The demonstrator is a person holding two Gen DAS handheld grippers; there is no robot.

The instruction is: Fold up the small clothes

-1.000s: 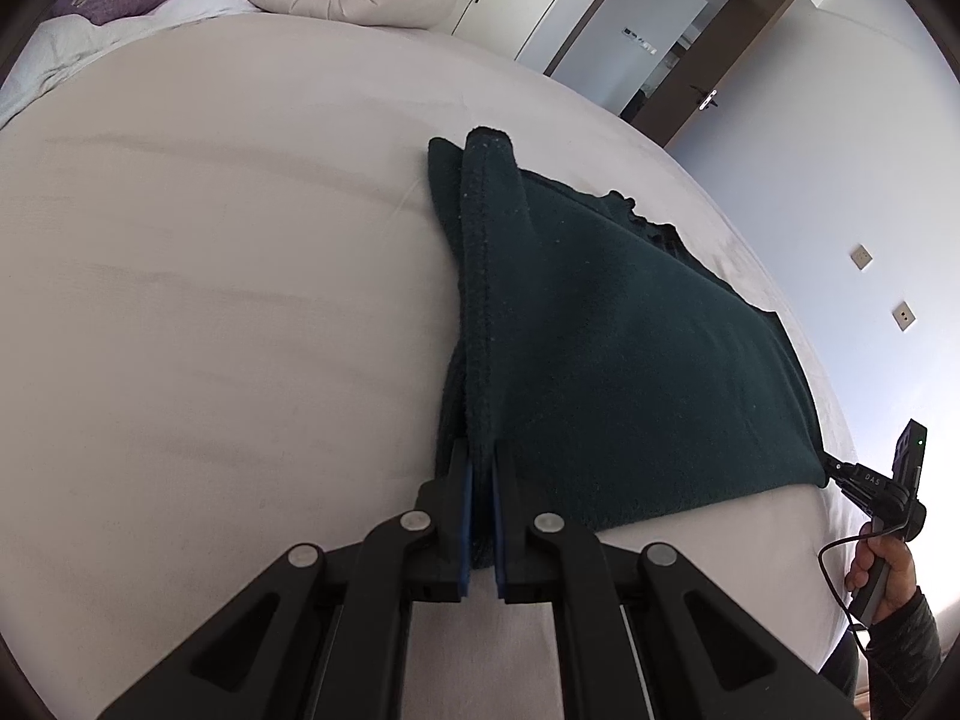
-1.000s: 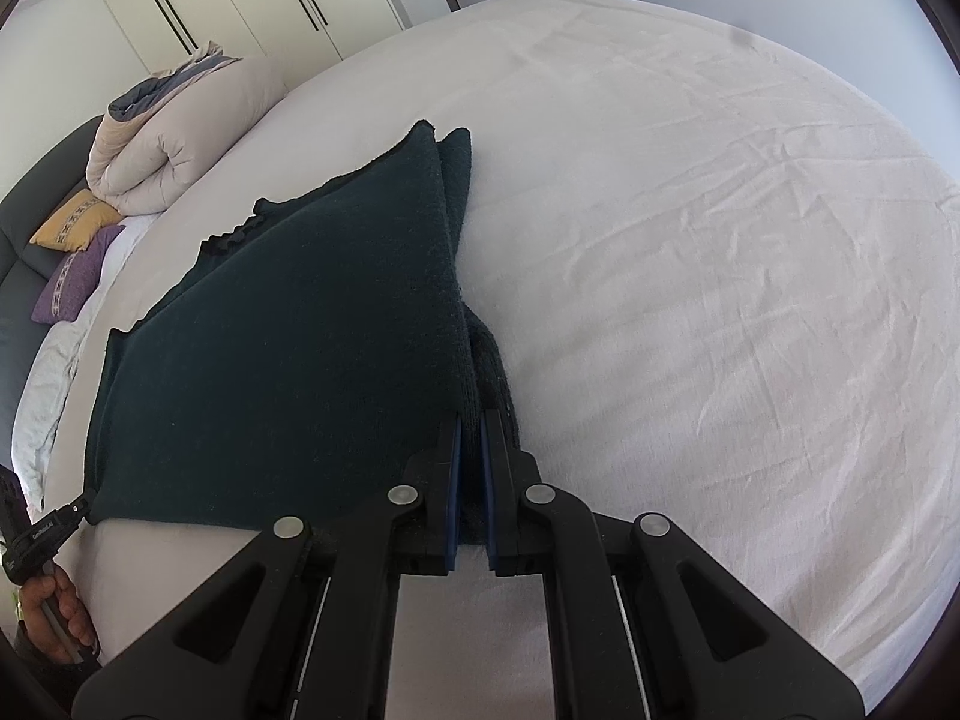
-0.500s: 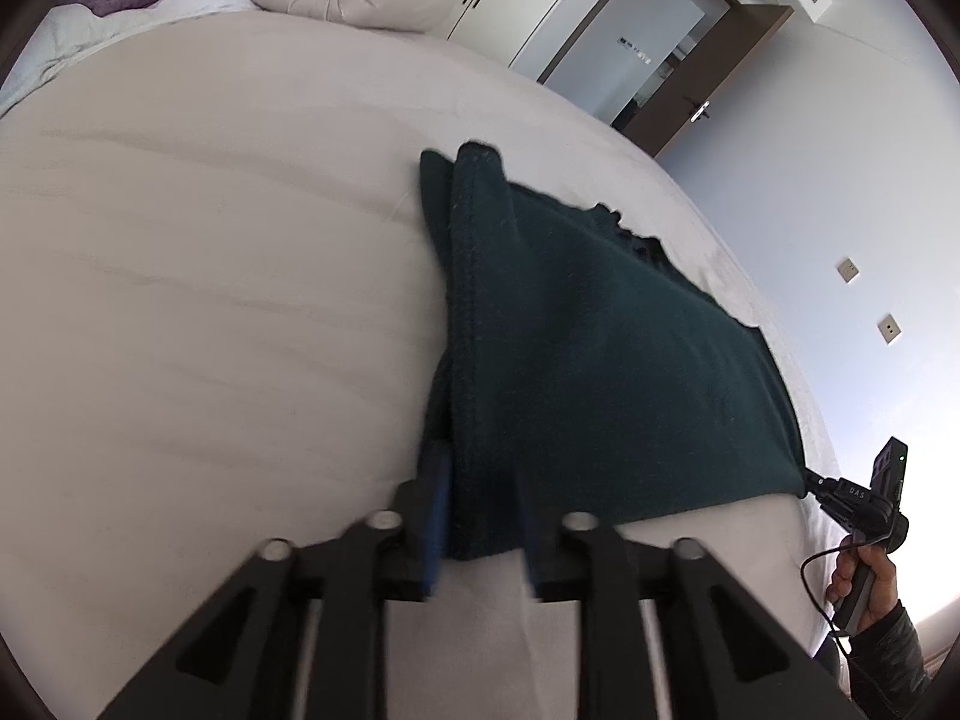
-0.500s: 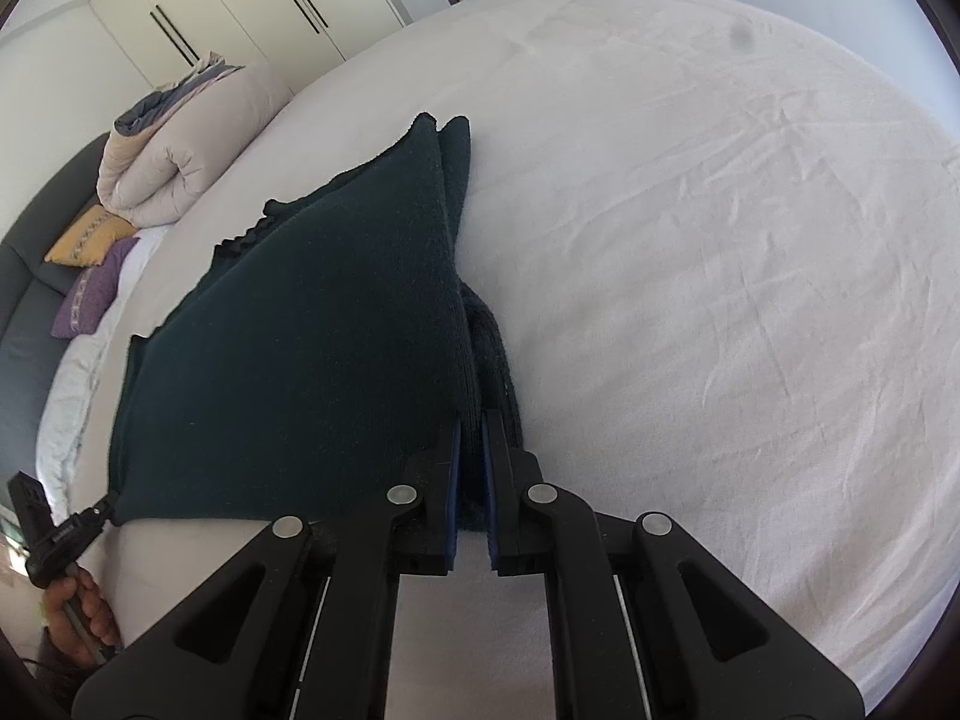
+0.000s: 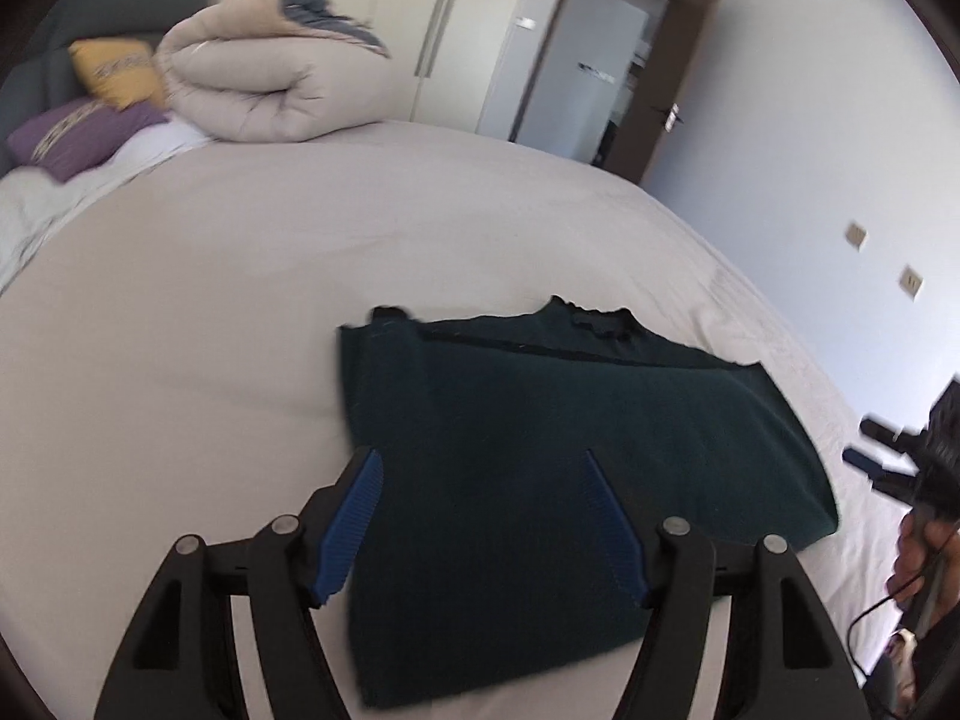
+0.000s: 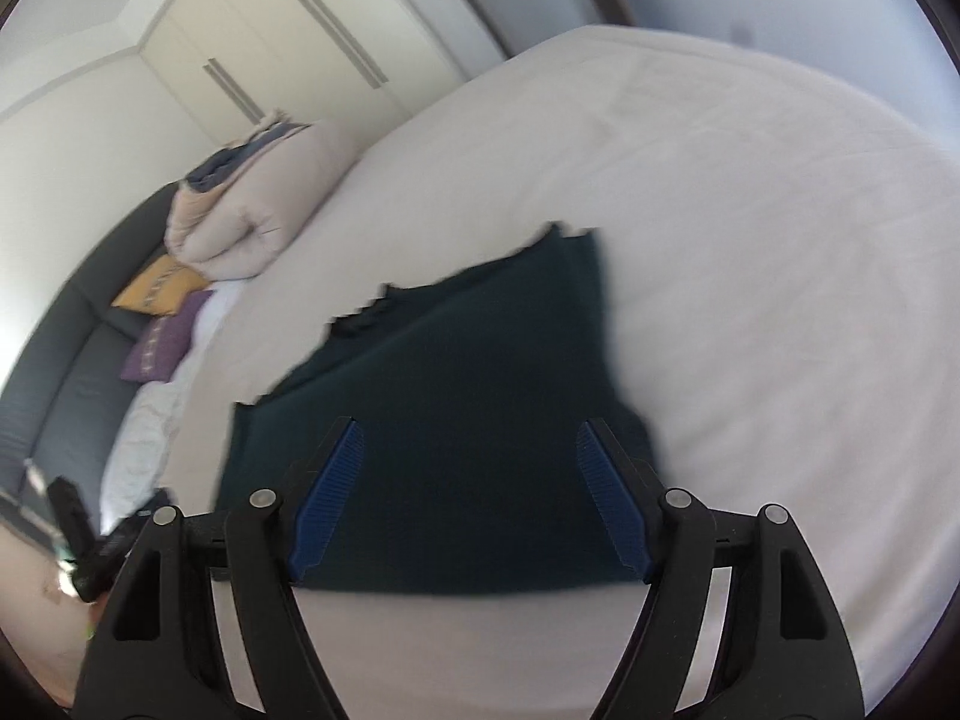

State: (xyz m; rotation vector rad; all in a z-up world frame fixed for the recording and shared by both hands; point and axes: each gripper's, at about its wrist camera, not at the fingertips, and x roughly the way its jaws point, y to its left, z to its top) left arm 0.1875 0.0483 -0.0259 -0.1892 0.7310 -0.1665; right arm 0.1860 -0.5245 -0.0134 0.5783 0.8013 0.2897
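one dark green garment lies folded flat on the bed, a rough rectangle on the pale sheet, with a darker edge of a lower layer showing along its far side. there are two tools, one per hand. the left tool hangs just above the near left part of the cloth with its two blue-lined fingers spread wide apart, gripping nothing. the right tool does the same over the near edge from its side, blue pads wide apart, nothing between them

seen from the right side, the garment is smeared by motion blur, so its far edge looks jagged and i can't tell how many layers it has. whether either tool brushes the fabric is hard to judge

at the head of the bed sits one rolled beige duvet, and beside it two cushions, one yellow and one purple, against a dark headboard. one door stands open behind, and two wall plates show on the right wall

at the right rim of the left view the other tool's black body and the hand holding it are cut off and blurred
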